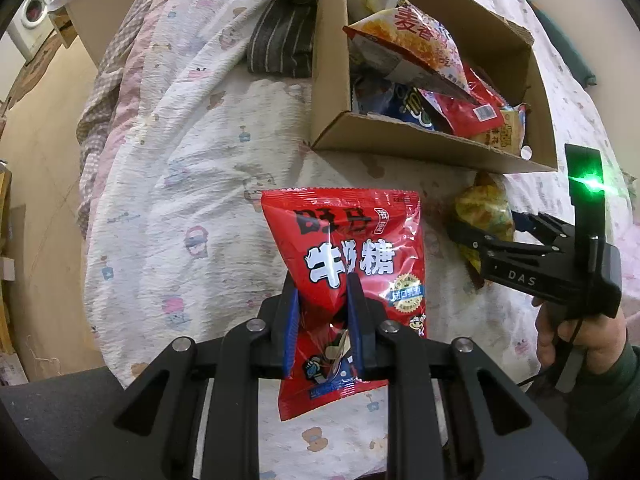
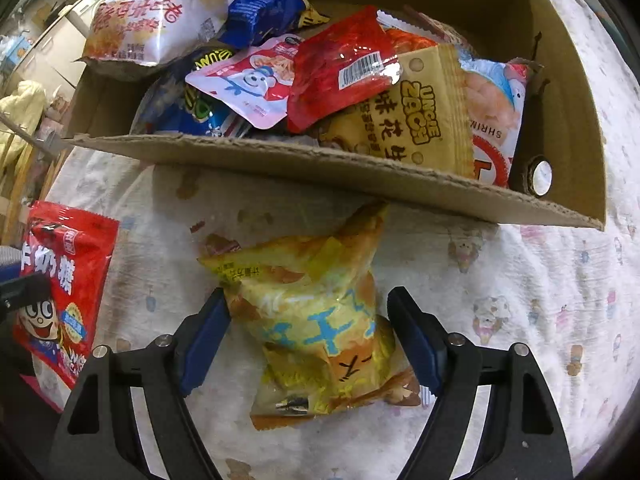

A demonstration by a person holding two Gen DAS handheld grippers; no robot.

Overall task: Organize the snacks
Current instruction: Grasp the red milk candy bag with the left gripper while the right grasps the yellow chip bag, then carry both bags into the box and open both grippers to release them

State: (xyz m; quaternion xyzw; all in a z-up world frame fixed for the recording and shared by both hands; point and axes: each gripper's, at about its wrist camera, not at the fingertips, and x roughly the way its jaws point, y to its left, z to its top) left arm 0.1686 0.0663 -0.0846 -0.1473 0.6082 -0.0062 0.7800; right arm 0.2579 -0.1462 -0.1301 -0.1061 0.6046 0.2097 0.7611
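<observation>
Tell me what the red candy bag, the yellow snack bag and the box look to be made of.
Red candy bag: glossy plastic film, judging by sharp glare streaks and crinkles where the left tongs pinch it.
Yellow snack bag: shiny printed film, probably plastic; it wrinkles and reflects light.
Box: matte brown corrugated cardboard; the fluted core shows along its cut edge.

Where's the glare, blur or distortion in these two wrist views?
Left wrist: green LED flare blooms on the right claw; glare streaks on the red candy bag; strong fisheye bending of the cardboard box. Right wrist: sharp centre, glare on the yellow snack bag, soft dark vignette at the corners.
</observation>
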